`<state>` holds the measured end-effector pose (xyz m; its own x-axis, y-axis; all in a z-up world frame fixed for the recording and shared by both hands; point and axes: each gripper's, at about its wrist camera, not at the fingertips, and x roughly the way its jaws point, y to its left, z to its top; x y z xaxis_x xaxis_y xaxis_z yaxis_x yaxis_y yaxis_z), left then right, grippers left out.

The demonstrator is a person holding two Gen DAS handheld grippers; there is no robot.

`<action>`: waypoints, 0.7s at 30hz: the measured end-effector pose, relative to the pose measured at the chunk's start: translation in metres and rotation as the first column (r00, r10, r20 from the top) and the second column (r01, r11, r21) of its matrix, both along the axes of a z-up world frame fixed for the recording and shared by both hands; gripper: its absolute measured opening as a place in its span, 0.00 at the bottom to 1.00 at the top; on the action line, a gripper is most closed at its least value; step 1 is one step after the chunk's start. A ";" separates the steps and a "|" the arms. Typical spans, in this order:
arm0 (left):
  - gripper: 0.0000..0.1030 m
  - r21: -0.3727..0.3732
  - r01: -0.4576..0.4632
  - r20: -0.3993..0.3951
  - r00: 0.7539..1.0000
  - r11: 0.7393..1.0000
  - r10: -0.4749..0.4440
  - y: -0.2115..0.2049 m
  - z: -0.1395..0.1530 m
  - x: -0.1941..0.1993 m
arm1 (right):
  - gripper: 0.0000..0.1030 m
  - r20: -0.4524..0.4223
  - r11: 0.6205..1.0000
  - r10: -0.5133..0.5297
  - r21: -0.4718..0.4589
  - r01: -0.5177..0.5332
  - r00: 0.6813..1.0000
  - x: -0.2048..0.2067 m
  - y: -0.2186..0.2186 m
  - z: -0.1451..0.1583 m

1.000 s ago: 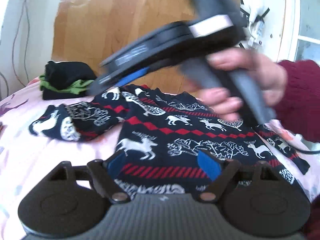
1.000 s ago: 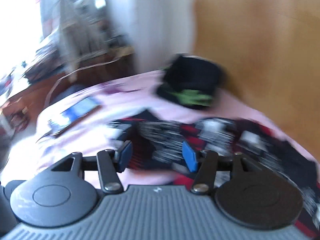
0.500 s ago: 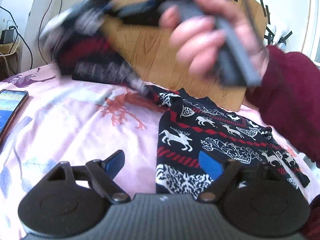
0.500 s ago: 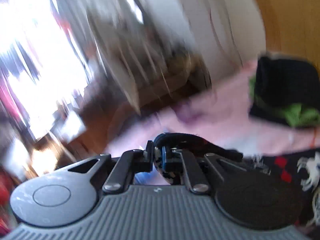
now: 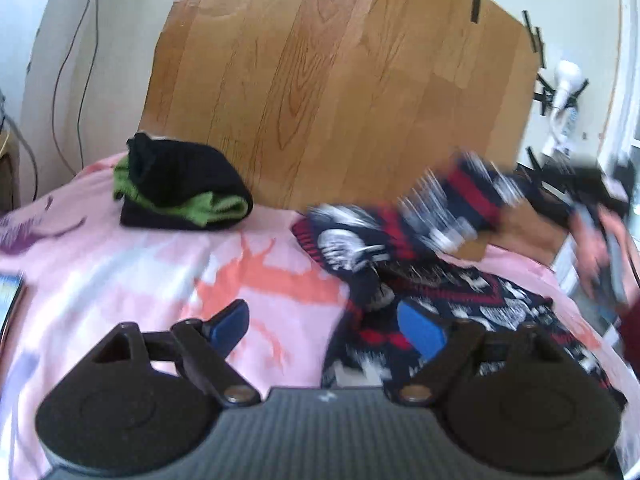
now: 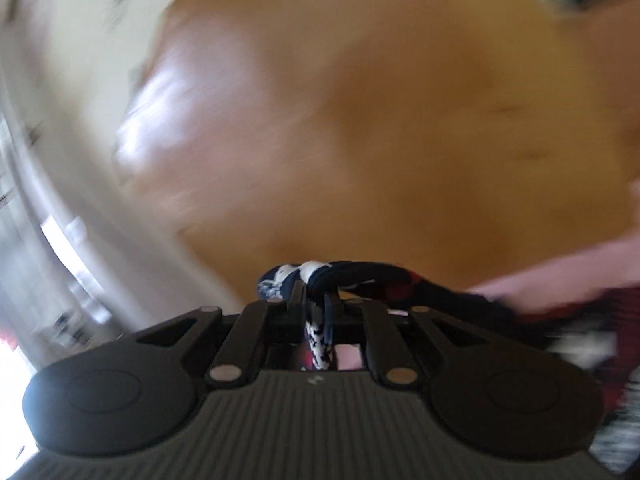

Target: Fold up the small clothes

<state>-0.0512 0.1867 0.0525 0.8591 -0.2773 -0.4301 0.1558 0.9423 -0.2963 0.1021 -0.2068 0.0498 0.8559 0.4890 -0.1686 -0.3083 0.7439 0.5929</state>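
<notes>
A navy sweater with red bands and white reindeer [image 5: 432, 280] lies on the pink bedsheet [image 5: 120, 280] at the right of the left wrist view. Its sleeve [image 5: 452, 208] is lifted and stretched across the body toward the right, blurred by motion. My right gripper [image 6: 316, 304] is shut on that sleeve's cuff [image 6: 320, 340]; the right hand [image 5: 600, 248] shows at the far right of the left wrist view. My left gripper [image 5: 324, 320] is open and empty, low over the sheet by the sweater's left edge.
A folded pile of black and green clothes [image 5: 180, 192] sits at the back left of the bed. A wooden headboard [image 5: 340, 80] stands behind. A phone's edge [image 5: 8, 296] shows at the far left. The right wrist view is heavily blurred.
My right gripper closed on the left sleeve, lifted it and swung it over the sweater to the right. My left gripper stayed open and shifted a little.
</notes>
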 end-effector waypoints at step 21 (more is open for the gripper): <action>0.14 0.240 0.064 -0.209 0.978 0.969 -0.013 -0.091 -0.034 0.201 | 0.51 -0.133 0.931 -0.336 -0.198 0.307 0.932 -0.075 -0.113 -0.085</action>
<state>0.1497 0.0955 0.0181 0.7368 -0.1731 -0.6536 0.1535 0.9843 -0.0877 0.0267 -0.3198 -0.0357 0.9161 0.1435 -0.3744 0.0538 0.8814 0.4693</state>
